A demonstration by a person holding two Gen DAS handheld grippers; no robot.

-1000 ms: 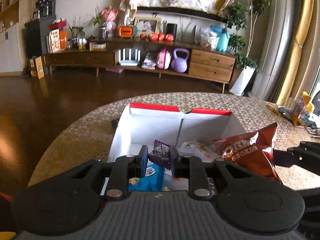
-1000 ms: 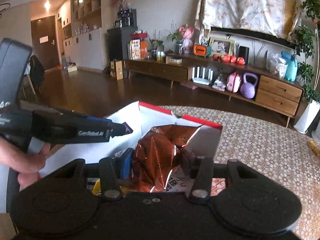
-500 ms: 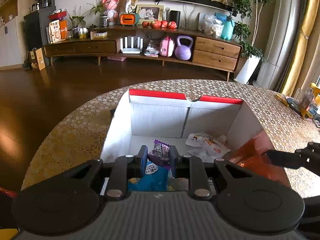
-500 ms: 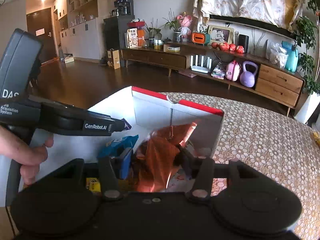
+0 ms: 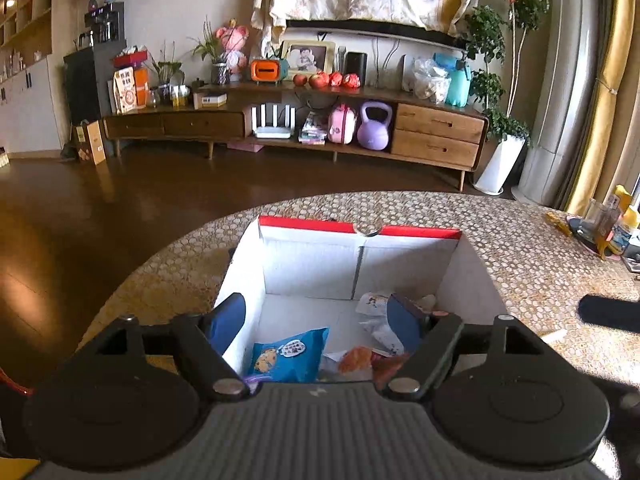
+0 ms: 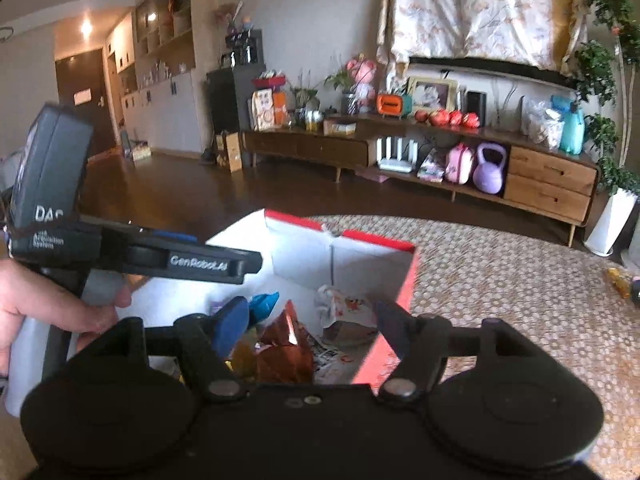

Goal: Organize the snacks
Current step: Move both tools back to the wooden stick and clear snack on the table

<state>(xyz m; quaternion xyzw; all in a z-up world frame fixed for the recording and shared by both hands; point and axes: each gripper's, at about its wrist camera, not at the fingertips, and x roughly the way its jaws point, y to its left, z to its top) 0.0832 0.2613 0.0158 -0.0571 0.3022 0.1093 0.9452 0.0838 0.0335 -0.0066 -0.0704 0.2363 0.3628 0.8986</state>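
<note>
A cardboard box (image 5: 360, 232) with white walls and a red rim stands on the round table. My left gripper (image 5: 316, 322) hangs over its near end with its jaws opening and nothing between the pads. Below it lie a blue snack bag (image 5: 288, 356), a white wrapper (image 5: 376, 312) and an orange packet (image 5: 356, 360). My right gripper (image 6: 312, 326) is over the box's (image 6: 376, 240) right side, its jaws opening too. The red-brown foil bag (image 6: 286, 344) lies loose in the box beneath them. A hand (image 6: 60, 312) holds the left gripper (image 6: 248, 264) at the left.
The table wears a gold patterned cloth (image 5: 520, 248). A glass and several small bottles (image 5: 600, 228) stand at its far right edge. Beyond the table are dark wooden floor and a long low cabinet (image 5: 320, 128) against the wall.
The left jaws have spread and let go of the small purple packet. The right jaws have widened and the red-brown foil bag has dropped into the box. Both grippers drew back a little.
</note>
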